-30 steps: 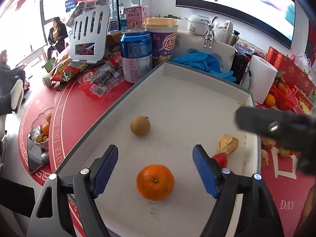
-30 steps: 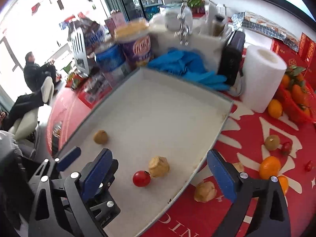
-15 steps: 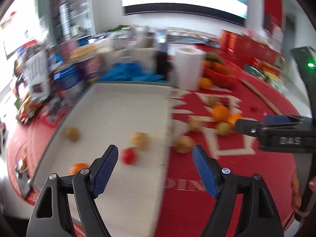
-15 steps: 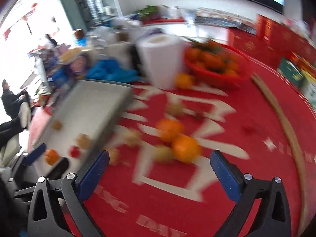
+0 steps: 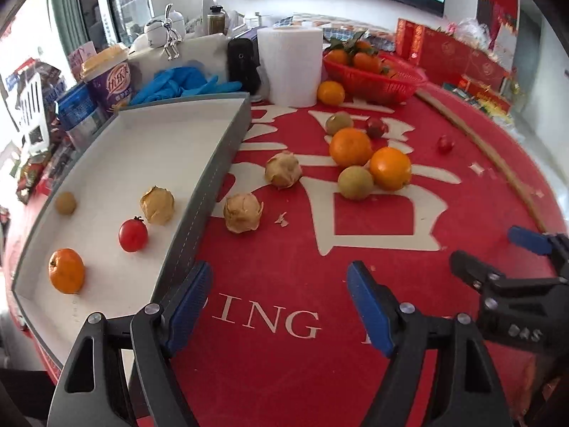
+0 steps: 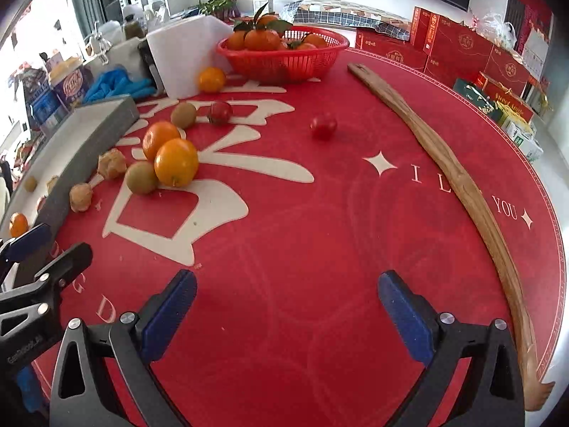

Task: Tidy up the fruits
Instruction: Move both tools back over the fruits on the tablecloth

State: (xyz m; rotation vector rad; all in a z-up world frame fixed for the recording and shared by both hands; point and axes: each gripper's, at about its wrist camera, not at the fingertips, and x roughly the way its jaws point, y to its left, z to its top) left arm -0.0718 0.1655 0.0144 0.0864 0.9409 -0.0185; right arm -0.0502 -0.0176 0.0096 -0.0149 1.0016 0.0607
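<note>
Both jaws spread, empty. Right gripper (image 6: 284, 306): advance to the small red cherry tomato (image 6: 323, 125) ahead; centre it between jaws.

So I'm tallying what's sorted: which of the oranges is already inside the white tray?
Only the small orange at the tray's near end, beside the cherry tomato. The others lie on the red cloth or in the red basket.

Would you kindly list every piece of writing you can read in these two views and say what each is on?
"I L", partly hidden, then "YOU": red tablecloth, by the wooden stick.
"ING", start hidden: tablecloth, beyond the left gripper.
"DAS": right gripper body.
"GenRobot", faint: left gripper body.
Chinese characters: purple cup, unreadable.
Blue can, red boxes: too small.
</note>
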